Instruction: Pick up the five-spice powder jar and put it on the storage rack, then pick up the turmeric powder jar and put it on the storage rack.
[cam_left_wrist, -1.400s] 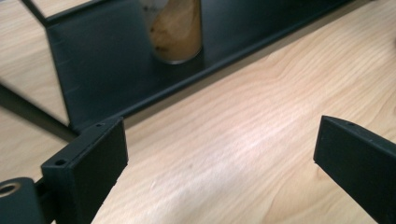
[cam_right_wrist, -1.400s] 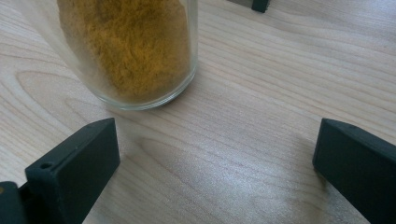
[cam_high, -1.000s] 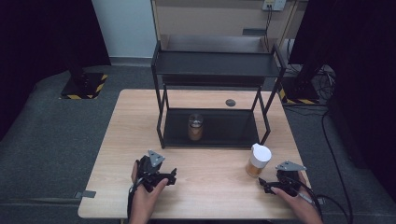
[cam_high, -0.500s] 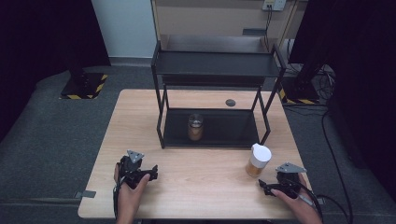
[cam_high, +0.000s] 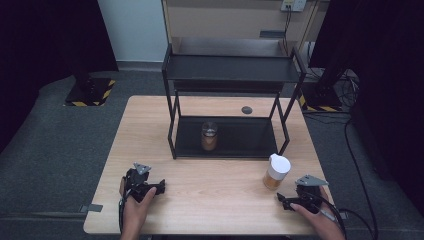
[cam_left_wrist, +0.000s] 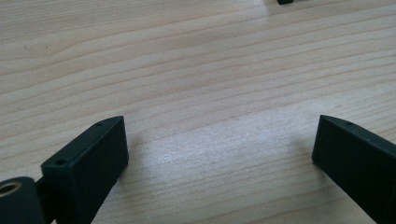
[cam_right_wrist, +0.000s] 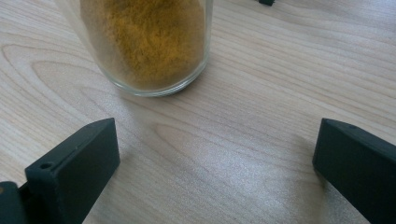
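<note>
We are resting our left gripper (cam_high: 159, 187) and right gripper (cam_high: 281, 199) low over the pale wooden table (cam_high: 215, 200), both with jaws spread wide and empty. The white-lidded glass jar of orange powder (cam_high: 276, 171) is standing just beyond the right gripper.

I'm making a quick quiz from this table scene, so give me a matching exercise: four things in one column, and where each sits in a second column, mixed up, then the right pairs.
Things:
1. white-lidded jar
2. dark-lidded jar
3. left gripper
4. small dark disc

Places:
A. on the rack's lower shelf
B. on the bare table near its front left corner
C. on the table behind the rack
D. on the table just ahead of the right gripper

Pairs: 1-D, 2-A, 3-B, 4-C
</note>
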